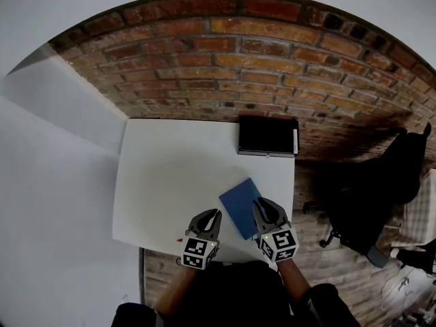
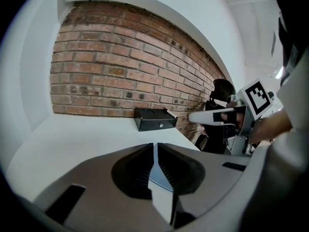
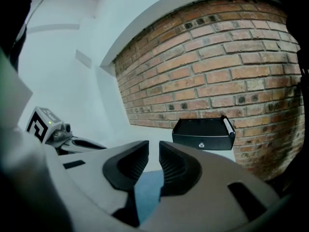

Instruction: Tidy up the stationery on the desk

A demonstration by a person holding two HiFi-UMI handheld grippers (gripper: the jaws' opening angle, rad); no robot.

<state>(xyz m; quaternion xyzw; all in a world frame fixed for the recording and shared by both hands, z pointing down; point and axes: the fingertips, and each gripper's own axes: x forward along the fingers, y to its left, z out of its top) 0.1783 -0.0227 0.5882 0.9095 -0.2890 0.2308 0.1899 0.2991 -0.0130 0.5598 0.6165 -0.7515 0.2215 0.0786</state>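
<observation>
Closest in are the person's forearms (image 1: pixel 174 290) at the bottom of the head view. Just ahead of them are the two marker-cubed tools, held side by side over the near edge of the white tabletop (image 1: pixel 170 176). The left claw (image 1: pixel 214 214) has its jaws pressed together with nothing between them. Its own view shows only a hairline seam where the ribbed pads meet. The right claw (image 1: pixel 259 203) stands a narrow slit apart and grips nothing. Through that slit and below it shows the flat blue rectangular notebook (image 1: pixel 238 206).

That notebook lies askew on the tabletop towards the front right corner. Its near right corner is under the right claw, and the left claw is just beside its left corner. I cannot tell whether either claw touches the cover.

Well apart from them, at the far right of the tabletop against the red brick wall (image 1: pixel 225 53), sits a low black rectangular box (image 1: pixel 266 136). A slim white pen-like stick (image 1: pixel 295 140) lies along its right-hand rim. Between notebook and box there is only white surface.

Off the right side of the tabletop stands a black office chair (image 1: pixel 368 189) on a castor base, near the corner where the right hand is. A plain white wall (image 1: pixel 48 148) closes in the left side.
</observation>
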